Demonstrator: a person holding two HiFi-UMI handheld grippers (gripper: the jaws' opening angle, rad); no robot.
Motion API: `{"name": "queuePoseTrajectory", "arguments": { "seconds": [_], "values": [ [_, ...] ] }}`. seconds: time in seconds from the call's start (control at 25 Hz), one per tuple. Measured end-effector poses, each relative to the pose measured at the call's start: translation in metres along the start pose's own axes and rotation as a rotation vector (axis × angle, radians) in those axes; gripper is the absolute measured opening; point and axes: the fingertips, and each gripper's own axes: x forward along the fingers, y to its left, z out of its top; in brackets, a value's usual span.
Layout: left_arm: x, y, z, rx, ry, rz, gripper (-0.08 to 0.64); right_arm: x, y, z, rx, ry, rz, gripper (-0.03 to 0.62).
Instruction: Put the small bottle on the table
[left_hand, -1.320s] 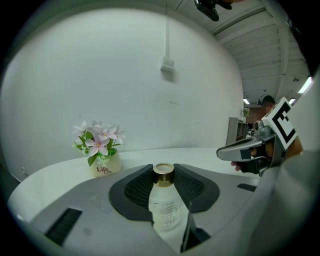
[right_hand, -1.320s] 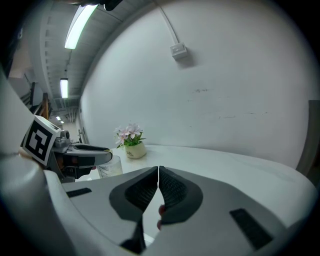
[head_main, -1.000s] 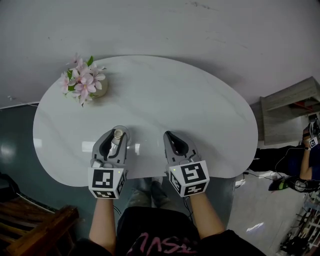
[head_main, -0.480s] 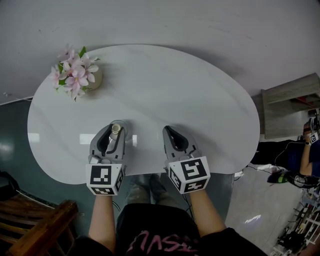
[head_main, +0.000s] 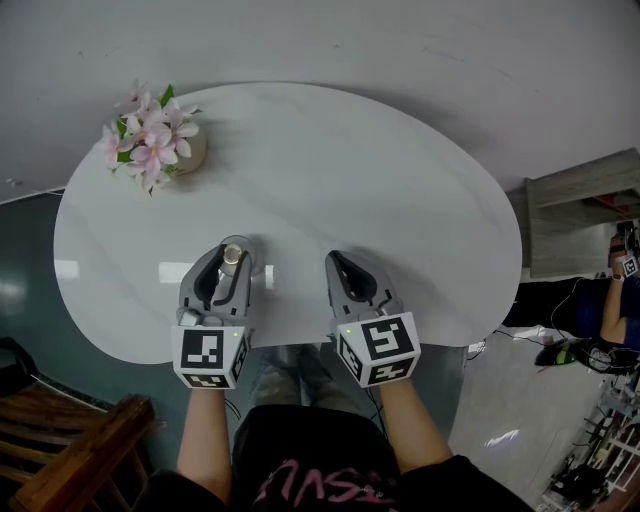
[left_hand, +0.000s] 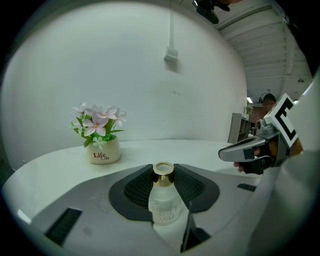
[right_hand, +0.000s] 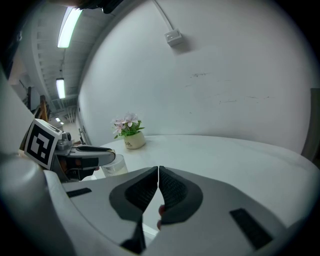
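A small clear glass bottle (left_hand: 163, 200) with a gold collar stands upright between the jaws of my left gripper (left_hand: 163, 186), which is shut on it. In the head view the small bottle (head_main: 233, 258) sits over the near part of the white oval table (head_main: 330, 180), and I cannot tell whether its base touches the top. The left gripper (head_main: 228, 272) holds it there. My right gripper (head_main: 338, 268) hovers beside it to the right, shut with nothing between its jaws. In the right gripper view the right gripper (right_hand: 158, 186) shows its pads pressed together, and the bottle (right_hand: 114, 165) shows at the left.
A white pot of pink flowers (head_main: 152, 148) stands at the table's far left, also seen as a flower pot (left_hand: 103, 142) ahead of the left gripper. A wooden chair (head_main: 70, 460) is at the lower left. A grey shelf (head_main: 580, 210) and a seated person (head_main: 600, 320) are at the right.
Over the last second the view shifted, so the table and flower pot sit slightly higher and further left. The left gripper with the bottle and the right gripper have stayed almost in place.
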Motion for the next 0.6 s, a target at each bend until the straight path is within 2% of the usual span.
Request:
{"name": "queuePoseTrajectory", "arguments": {
  "seconds": [0.6],
  "values": [
    [-0.006,-0.0039,-0.0075,0.019,-0.005,-0.011,0.133,-0.0061,0.0041,-0.0037,-0.019,0.002,0.0,0.067]
  ]
}}
